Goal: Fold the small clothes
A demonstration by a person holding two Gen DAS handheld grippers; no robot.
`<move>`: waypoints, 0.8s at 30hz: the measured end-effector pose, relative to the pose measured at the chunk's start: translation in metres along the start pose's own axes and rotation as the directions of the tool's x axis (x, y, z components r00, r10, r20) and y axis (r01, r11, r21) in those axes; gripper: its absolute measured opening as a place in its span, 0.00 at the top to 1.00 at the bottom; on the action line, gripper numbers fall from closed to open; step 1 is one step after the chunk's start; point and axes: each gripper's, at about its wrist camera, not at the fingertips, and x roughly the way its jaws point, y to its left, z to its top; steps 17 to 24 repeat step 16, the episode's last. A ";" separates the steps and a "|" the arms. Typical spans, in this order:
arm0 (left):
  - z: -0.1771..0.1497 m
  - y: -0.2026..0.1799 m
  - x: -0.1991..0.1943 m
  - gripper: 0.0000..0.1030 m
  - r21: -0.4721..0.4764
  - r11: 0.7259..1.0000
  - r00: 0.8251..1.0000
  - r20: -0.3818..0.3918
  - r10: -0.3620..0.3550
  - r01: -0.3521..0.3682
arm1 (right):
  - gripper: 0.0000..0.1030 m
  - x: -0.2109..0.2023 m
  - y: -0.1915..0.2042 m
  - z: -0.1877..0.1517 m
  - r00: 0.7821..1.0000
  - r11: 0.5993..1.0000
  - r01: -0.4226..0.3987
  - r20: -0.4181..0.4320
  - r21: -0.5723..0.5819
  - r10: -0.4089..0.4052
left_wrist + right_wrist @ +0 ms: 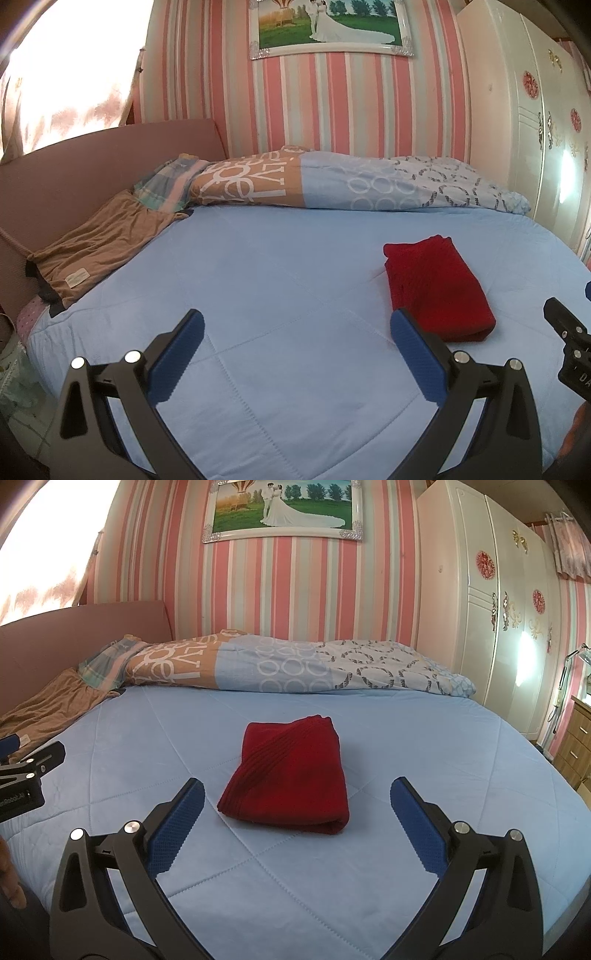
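Both claws, left (297, 330) and right (297, 801), spread wide, empty, above bed (443, 760). Red knit garment (291, 775) looks folded; if tidying, pinch edges lightly, avoid dragging quilt.

A light blue quilted bedspread (424, 775) covers the bed. Along its far edge lies a rolled duvet (295, 664) printed with rings and letters, against pink striped wallpaper (295, 590). A framed wedding photo (280, 509) hangs above; a white wardrobe (480, 609) stands right, a brown cloth (99, 240) lies left.
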 end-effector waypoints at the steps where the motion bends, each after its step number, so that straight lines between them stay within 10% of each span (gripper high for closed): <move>1: 0.000 0.001 0.000 0.02 -0.001 1.000 1.000 -0.001 0.000 0.000 | 0.03 0.000 0.000 0.000 1.000 1.000 0.000 -0.001 0.000 0.000; 24: 0.002 -0.001 0.000 0.02 0.026 1.000 1.000 0.008 -0.010 0.010 | 0.03 0.000 0.000 0.001 1.000 1.000 0.000 0.000 -0.003 0.000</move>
